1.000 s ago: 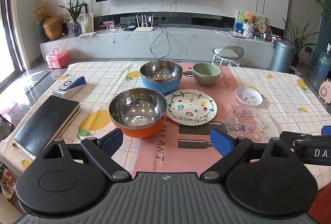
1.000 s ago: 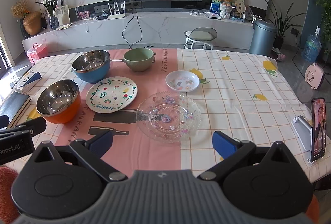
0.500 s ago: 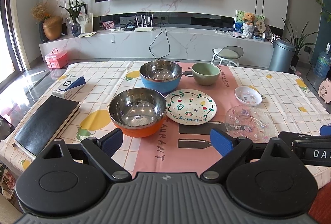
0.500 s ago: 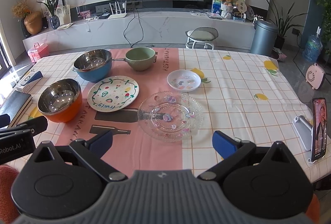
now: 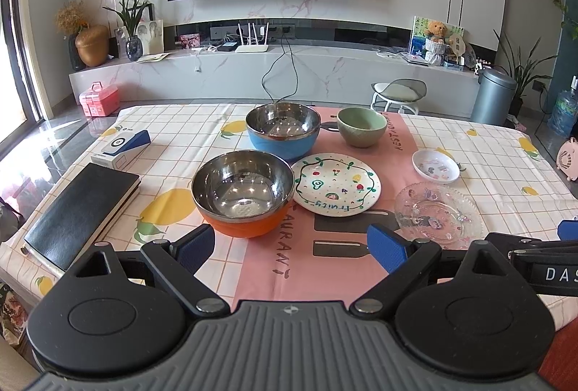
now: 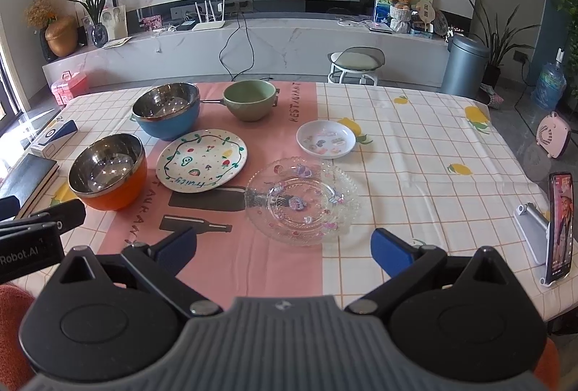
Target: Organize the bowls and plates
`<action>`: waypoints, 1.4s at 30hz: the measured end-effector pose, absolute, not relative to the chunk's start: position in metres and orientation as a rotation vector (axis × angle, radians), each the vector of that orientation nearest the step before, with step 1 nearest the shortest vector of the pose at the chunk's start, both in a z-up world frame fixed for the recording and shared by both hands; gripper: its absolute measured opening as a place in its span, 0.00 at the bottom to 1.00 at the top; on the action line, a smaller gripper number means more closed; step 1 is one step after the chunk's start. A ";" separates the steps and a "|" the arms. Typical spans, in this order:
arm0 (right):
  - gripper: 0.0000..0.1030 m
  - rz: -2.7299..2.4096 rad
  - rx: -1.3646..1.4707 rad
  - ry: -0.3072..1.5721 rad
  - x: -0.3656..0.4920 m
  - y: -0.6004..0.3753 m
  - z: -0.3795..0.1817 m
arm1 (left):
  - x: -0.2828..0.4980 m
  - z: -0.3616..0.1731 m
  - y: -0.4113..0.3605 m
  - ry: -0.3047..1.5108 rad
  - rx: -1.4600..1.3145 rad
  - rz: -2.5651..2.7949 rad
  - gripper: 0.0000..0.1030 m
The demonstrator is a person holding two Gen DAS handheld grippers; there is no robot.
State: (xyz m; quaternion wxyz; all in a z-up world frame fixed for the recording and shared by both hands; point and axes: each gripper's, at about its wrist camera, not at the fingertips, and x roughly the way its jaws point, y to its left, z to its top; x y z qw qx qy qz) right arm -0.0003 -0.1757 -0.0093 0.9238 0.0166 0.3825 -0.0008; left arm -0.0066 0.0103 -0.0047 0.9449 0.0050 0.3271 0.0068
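Note:
On the table stand an orange steel bowl (image 5: 242,193) (image 6: 108,170), a blue steel bowl (image 5: 283,131) (image 6: 166,114), a green bowl (image 5: 361,126) (image 6: 250,99), a painted white plate (image 5: 336,183) (image 6: 201,160), a small white dish (image 5: 435,165) (image 6: 326,138) and a clear glass plate (image 5: 438,214) (image 6: 301,199). My left gripper (image 5: 290,246) is open and empty, just short of the orange bowl. My right gripper (image 6: 283,246) is open and empty, just short of the glass plate.
A black notebook (image 5: 81,207) and a blue-white box (image 5: 121,147) lie at the table's left. A phone on a stand (image 6: 558,228) is at the right edge. Each gripper shows at the edge of the other's view.
The right view has drifted slightly forward and right; the dishes sit a little further left in it. The left view is almost unchanged. Both grippers stay open.

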 end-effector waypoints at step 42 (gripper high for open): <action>0.39 0.246 0.223 1.210 0.225 -0.028 -0.088 | 0.177 -0.071 0.160 1.125 -0.296 -0.020 0.52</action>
